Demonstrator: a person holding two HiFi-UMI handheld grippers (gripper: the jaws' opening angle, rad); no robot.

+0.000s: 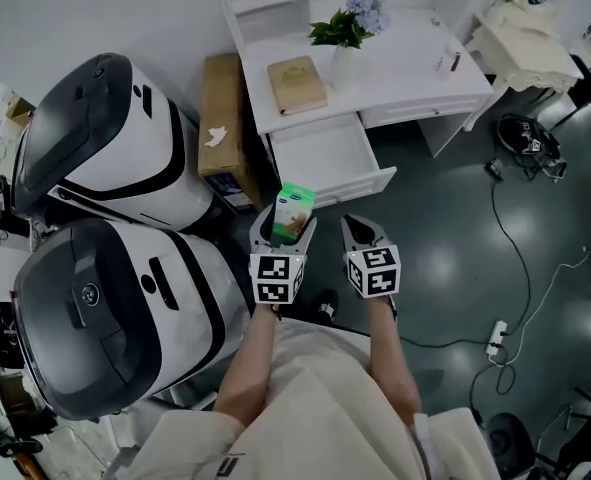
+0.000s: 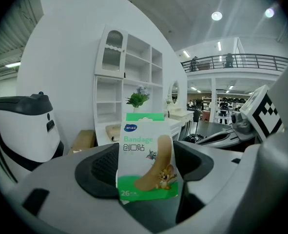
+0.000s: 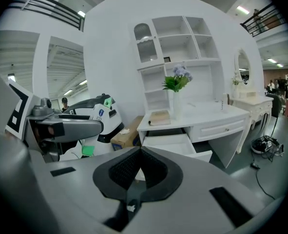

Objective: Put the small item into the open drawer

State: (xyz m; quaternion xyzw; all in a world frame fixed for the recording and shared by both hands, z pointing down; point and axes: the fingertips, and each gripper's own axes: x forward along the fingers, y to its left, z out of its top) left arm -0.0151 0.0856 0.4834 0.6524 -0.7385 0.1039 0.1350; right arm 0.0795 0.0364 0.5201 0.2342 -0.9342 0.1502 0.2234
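Note:
A small green and white bandage box [image 1: 293, 211] stands upright between the jaws of my left gripper [image 1: 284, 230], which is shut on it. In the left gripper view the box [image 2: 147, 162] fills the middle, with the black pads [image 2: 101, 169] pressing its sides. My right gripper [image 1: 360, 233] hangs beside the left one, shut with nothing in it; its jaws [image 3: 140, 167] meet at the tips. The open white drawer [image 1: 330, 158] juts from the white desk [image 1: 395, 63] just ahead of both grippers, and it shows in the right gripper view as the drawer [image 3: 173, 145].
On the desk lie a tan book [image 1: 296, 84] and a vase of flowers [image 1: 347, 30]. A cardboard box [image 1: 222, 126] stands left of the desk. Two large white and black machines [image 1: 105, 258] crowd the left. Cables [image 1: 520, 258] trail across the dark floor at right.

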